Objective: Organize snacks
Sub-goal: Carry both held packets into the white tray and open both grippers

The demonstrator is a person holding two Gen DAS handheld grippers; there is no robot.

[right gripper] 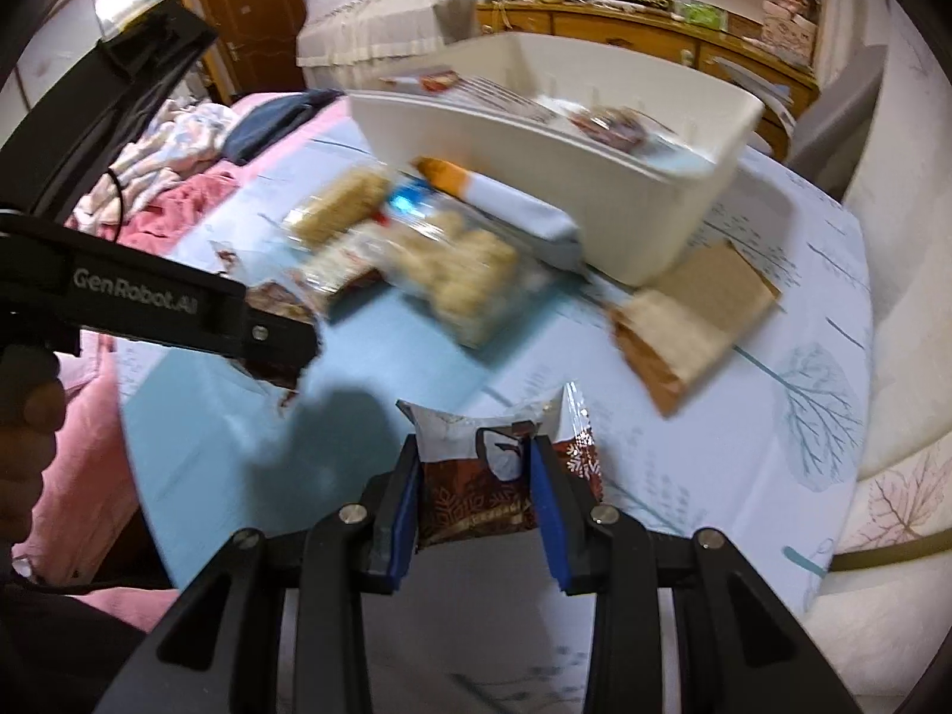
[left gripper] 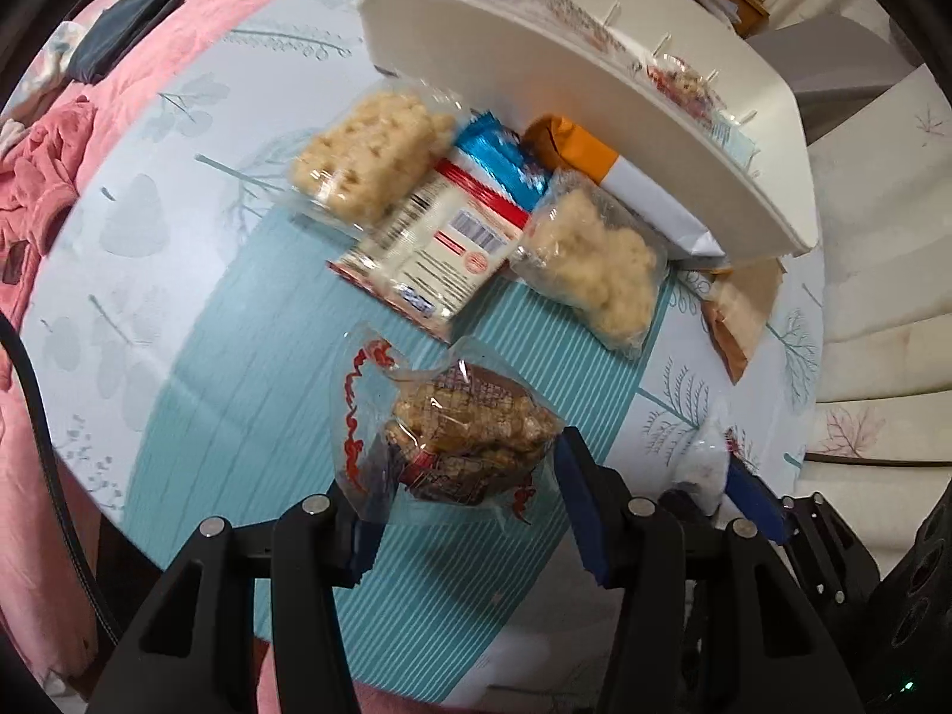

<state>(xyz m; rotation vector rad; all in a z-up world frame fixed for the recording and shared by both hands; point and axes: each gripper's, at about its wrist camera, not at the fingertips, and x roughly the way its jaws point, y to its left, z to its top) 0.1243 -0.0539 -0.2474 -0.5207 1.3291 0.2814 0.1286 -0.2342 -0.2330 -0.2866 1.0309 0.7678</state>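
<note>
My left gripper [left gripper: 470,511] is shut on a clear pack of brown nut brittle [left gripper: 464,440] with red print, held above the blue tablecloth. In the right wrist view the left gripper [right gripper: 285,351] comes in from the left with that pack. My right gripper [right gripper: 476,494] is shut on a brown-and-white snowflake packet [right gripper: 476,482], also off the table. The right gripper [left gripper: 714,488] shows at the lower right of the left wrist view. Beyond both stands a white bin [left gripper: 535,89] [right gripper: 535,172] with a few packets inside.
In front of the bin lies a pile: two puffed-rice packs [left gripper: 369,149] [left gripper: 601,262], a red-and-white packet [left gripper: 440,238], a blue packet [left gripper: 500,160] and an orange-and-white one [left gripper: 630,184]. A brown paper packet [right gripper: 690,315] lies right. Pink bedding [left gripper: 53,190] lies left.
</note>
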